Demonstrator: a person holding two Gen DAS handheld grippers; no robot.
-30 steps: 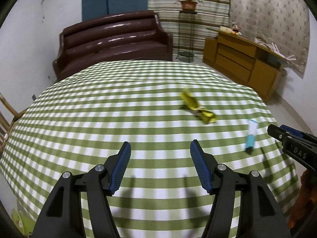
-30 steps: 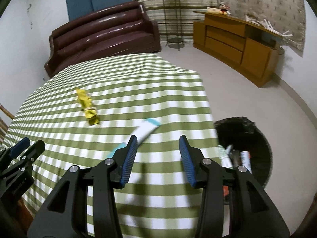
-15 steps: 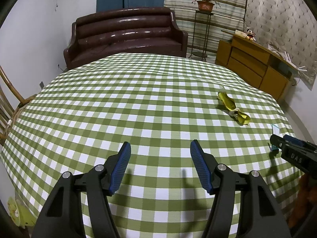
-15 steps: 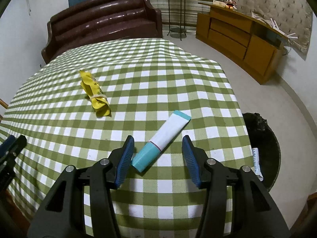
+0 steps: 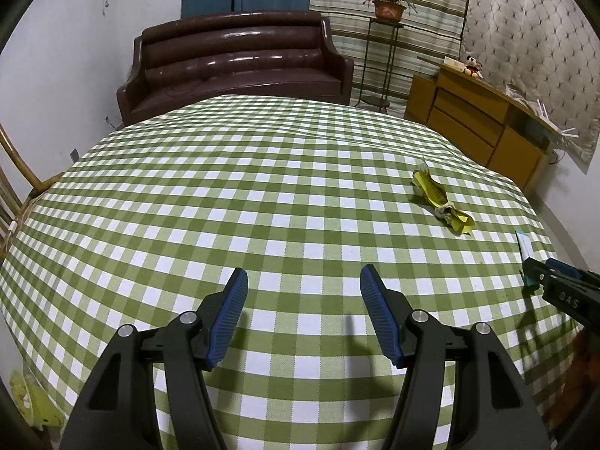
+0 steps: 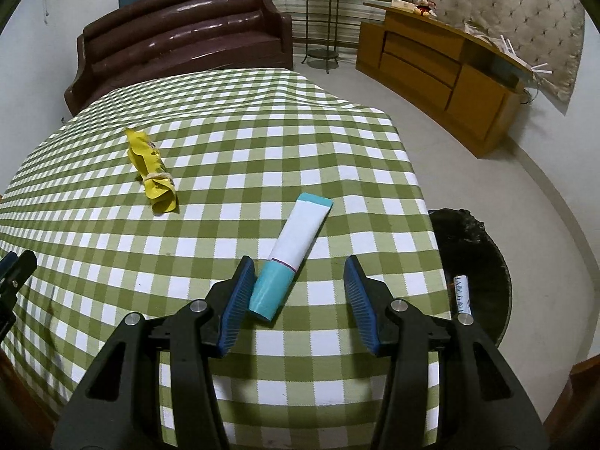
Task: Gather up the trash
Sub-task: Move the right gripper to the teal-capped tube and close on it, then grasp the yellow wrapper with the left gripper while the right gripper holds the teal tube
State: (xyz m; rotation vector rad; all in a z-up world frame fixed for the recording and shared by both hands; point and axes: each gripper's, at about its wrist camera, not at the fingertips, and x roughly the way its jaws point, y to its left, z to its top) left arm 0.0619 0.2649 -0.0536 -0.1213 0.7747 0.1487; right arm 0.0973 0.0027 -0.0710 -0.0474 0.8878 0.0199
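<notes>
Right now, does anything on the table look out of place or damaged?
Two things lie loose on the checked tablecloth: a crumpled yellow wrapper tied round with a band, and a white and teal tube lying askew near the corner. The tube's cap end sits between the right gripper fingers, beside the left one. Nothing spilled.

Both views are evenly lit from overhead indoor light and sharp, with no motion blur. Soft shadows fall on the checked tabletop point(image 5: 262, 202) beneath each gripper. Glare streaks mark the brown leather sofa point(image 6: 180, 26). Fisheye distortion bows the tabletop edges and walls; black vignetting fills the frame corners.
</notes>
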